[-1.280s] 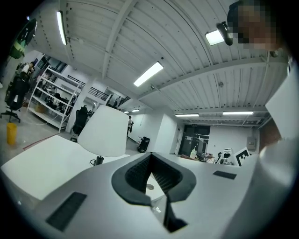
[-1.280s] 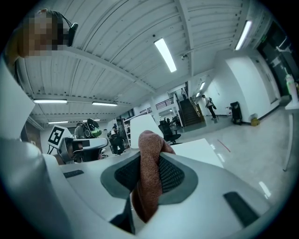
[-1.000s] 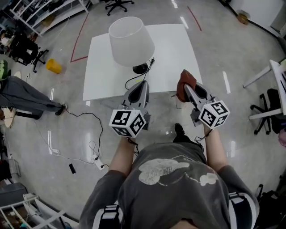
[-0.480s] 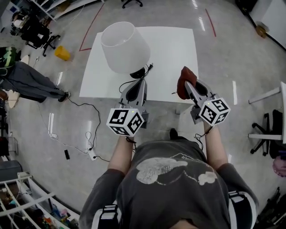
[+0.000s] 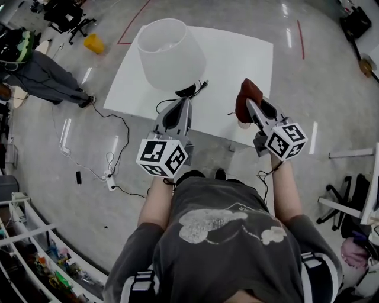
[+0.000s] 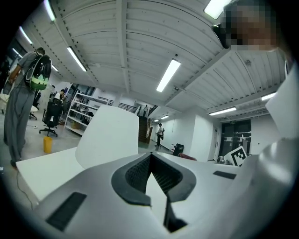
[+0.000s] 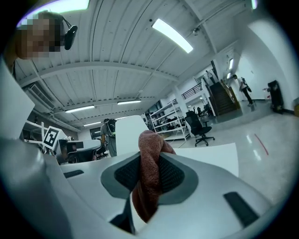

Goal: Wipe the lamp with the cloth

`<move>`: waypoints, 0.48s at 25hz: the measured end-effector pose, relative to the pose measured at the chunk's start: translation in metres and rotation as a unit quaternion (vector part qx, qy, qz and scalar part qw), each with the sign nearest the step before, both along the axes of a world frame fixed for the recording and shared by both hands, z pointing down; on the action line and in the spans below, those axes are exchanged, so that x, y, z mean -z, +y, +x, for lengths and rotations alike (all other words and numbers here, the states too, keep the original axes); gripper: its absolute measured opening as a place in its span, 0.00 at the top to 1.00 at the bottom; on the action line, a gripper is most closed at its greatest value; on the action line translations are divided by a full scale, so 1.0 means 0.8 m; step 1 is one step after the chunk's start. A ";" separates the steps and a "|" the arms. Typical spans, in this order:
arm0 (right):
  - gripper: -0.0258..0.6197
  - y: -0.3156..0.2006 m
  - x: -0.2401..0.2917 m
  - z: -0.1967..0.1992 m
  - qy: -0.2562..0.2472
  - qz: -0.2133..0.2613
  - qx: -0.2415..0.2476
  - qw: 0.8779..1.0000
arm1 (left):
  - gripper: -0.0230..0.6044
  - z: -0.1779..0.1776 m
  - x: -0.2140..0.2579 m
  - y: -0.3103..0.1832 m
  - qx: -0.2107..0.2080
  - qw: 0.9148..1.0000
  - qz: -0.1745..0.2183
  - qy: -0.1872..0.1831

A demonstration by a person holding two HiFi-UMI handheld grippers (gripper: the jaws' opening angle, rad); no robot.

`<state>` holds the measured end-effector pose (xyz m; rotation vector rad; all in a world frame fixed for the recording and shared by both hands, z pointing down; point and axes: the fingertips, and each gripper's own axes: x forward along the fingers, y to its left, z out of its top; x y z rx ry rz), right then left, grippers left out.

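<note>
A lamp (image 5: 171, 54) with a smooth white tapered shade stands on a white table (image 5: 240, 62). The right gripper (image 5: 251, 106) clamps a bunched, coarse-woven rust-brown cloth (image 5: 247, 93). The left gripper (image 5: 183, 102) has its jaws together, empty.

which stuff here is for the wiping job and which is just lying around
For the job: lamp, cloth clamped in the right gripper, table under the lamp.
Just lying about: yellow container, office chair, shelf rack.
</note>
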<state>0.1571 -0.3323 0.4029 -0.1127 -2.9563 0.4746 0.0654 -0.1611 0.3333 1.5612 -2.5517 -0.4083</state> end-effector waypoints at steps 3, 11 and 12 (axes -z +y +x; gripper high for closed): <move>0.82 0.010 0.005 -0.027 -0.002 0.003 0.013 1.000 | 0.95 -0.021 0.001 0.012 0.014 1.000 0.003 0.004; 0.82 0.021 0.021 -0.079 -0.010 0.013 0.017 1.000 | 0.95 -0.058 0.005 0.023 0.010 1.000 0.002 -0.008; 0.82 0.022 0.027 -0.086 -0.011 0.021 0.016 1.000 | 0.95 -0.061 0.011 0.024 0.007 1.000 0.004 -0.014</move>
